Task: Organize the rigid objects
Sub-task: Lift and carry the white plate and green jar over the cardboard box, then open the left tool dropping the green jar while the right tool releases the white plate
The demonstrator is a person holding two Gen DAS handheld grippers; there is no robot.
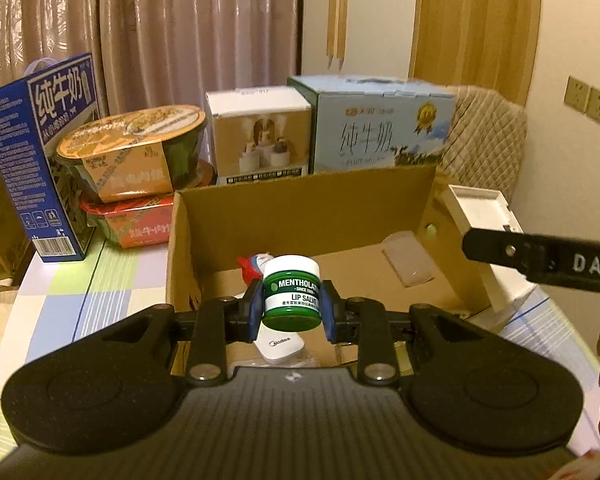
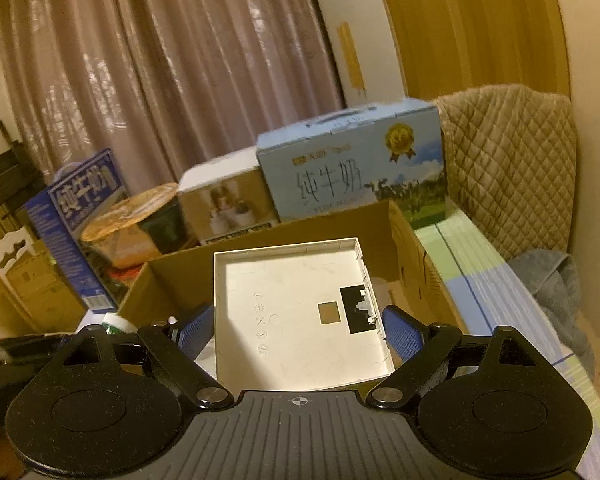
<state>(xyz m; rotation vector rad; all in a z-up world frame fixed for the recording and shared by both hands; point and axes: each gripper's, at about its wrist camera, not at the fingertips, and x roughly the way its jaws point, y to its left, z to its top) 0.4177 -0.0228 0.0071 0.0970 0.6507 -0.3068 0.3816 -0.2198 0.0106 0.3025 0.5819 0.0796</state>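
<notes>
My left gripper point(image 1: 292, 307) is shut on a green Mentholatum lip salve jar point(image 1: 292, 294) with a white lid, held over the near edge of an open cardboard box point(image 1: 308, 204). Inside the box lie a white Midea remote point(image 1: 281, 347), a red-and-white tube point(image 1: 256, 265) and a translucent white piece point(image 1: 407, 258). My right gripper point(image 2: 300, 330) is shut on a flat white plastic cover point(image 2: 300, 312), its blue pads point(image 2: 400, 334) against both sides, held over the box's right side point(image 2: 416, 264). The cover also shows in the left wrist view point(image 1: 480, 216).
Behind the box stand a dark blue milk carton point(image 1: 40, 160), two stacked instant-noodle bowls point(image 1: 136, 148), a white product box point(image 1: 260, 132) and a light blue milk case point(image 1: 380, 128). A quilted chair back point(image 2: 512, 160) and a grey cloth point(image 2: 552, 280) are right. The table has a checked cloth point(image 1: 100, 272).
</notes>
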